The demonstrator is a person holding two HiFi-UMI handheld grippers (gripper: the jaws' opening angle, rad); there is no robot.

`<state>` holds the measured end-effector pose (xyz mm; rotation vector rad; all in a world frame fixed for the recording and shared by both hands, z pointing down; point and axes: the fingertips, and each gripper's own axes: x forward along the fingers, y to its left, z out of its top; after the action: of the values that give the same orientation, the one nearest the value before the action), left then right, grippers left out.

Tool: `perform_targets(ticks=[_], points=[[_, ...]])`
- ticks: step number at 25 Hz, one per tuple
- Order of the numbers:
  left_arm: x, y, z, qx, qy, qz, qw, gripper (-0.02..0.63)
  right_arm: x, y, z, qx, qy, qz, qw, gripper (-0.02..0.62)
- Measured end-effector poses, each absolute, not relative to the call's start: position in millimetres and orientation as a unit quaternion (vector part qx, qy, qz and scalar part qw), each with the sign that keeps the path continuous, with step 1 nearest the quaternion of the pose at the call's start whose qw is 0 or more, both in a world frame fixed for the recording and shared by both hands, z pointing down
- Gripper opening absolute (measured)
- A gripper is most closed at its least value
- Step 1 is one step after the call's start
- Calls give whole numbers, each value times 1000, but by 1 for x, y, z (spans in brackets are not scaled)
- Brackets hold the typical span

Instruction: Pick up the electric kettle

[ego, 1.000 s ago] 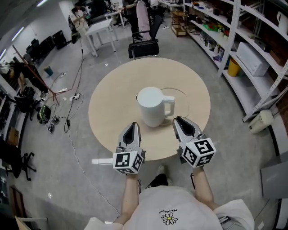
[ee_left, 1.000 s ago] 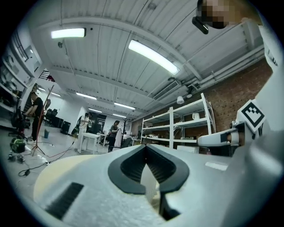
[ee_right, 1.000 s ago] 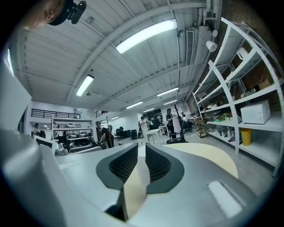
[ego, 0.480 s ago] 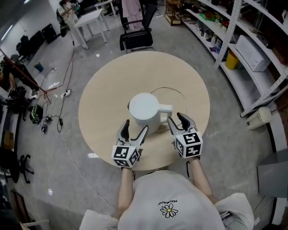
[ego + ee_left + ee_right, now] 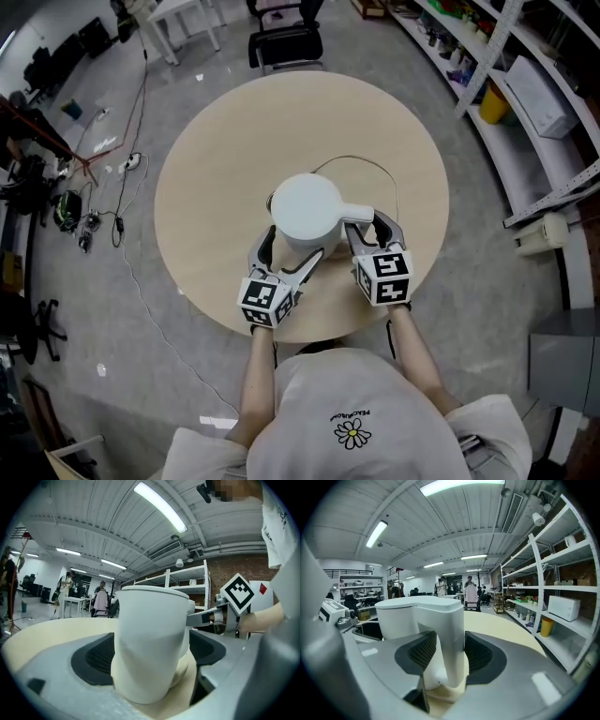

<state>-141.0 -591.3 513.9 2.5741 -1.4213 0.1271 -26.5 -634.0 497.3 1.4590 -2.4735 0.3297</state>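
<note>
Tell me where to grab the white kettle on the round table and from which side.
The handle, approached from the near edge of the table. It juts rightward off the kettle as a narrow upright bar; the round body is wider.

The white electric kettle (image 5: pixel 305 208) looked like smooth, matt plastic. The round, pale wood-look table (image 5: pixel 216 159) was matt. The left gripper (image 5: pixel 150 654) showed satin grey plastic and black, finely ribbed pads (image 5: pixel 96 656).
</note>
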Motion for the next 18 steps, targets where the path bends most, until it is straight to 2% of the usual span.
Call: perform_targets(ticks=[7,18], points=[[-137,-604,544,880,-456,71,113,502,-29,-645,521,517,-834,126,146,153],[-135,-610,549,889,-437,55,124,528,-23,-656,539,558,-806,119,159,101]])
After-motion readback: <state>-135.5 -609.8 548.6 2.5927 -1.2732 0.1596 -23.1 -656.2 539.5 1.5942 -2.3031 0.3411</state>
